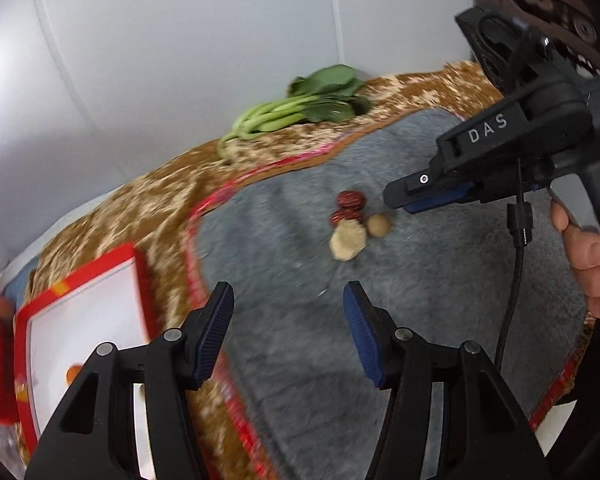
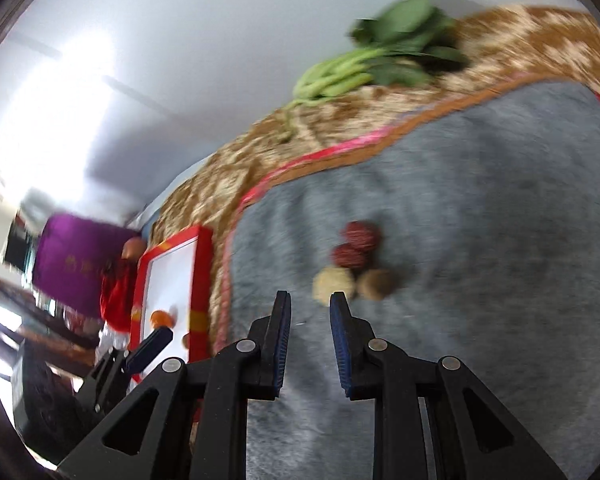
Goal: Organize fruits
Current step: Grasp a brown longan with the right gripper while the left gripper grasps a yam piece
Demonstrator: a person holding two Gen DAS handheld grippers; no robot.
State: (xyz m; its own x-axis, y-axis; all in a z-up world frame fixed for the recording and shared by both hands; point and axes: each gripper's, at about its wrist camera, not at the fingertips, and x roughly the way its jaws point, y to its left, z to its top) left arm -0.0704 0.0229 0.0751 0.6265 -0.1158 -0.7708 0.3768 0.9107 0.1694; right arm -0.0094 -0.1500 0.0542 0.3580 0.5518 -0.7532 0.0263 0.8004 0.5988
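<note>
A grey fleece mat [image 1: 400, 280] is seen across the centre and right of both views, laid over a brown patterned cloth [image 1: 140, 208] with a red border; a small cluster of fruits lies at the middle of the mat, comprising two dark red wrinkled dates [image 1: 350, 208], one pale rough lump [image 1: 348, 239] and one round tan fruit [image 1: 379, 225], all touching or just beside one another. A bunch of leafy greens [image 1: 300, 104] is noted on the brown cloth at upper centre, well apart from the cluster. A red-rimmed white tray [image 1: 80, 312] is recorded at lower left of the left wrist view, tilted in frame; an orange fruit [image 2: 162, 319] is visible inside it in the right wrist view.

The left gripper [image 1: 288, 336] is observed at the bottom of its own view, jaws parted and nothing between them, held above the mat short of the cluster. The right gripper [image 2: 310, 344] is observed with jaws nearly closed, a narrow gap remaining and nothing held; its tips lie just below the pale lump in frame; contact cannot be determined. A hand [image 1: 592, 256] is seen on its trigger at the right edge of the left wrist view. Motion blur is present in both views.
</note>
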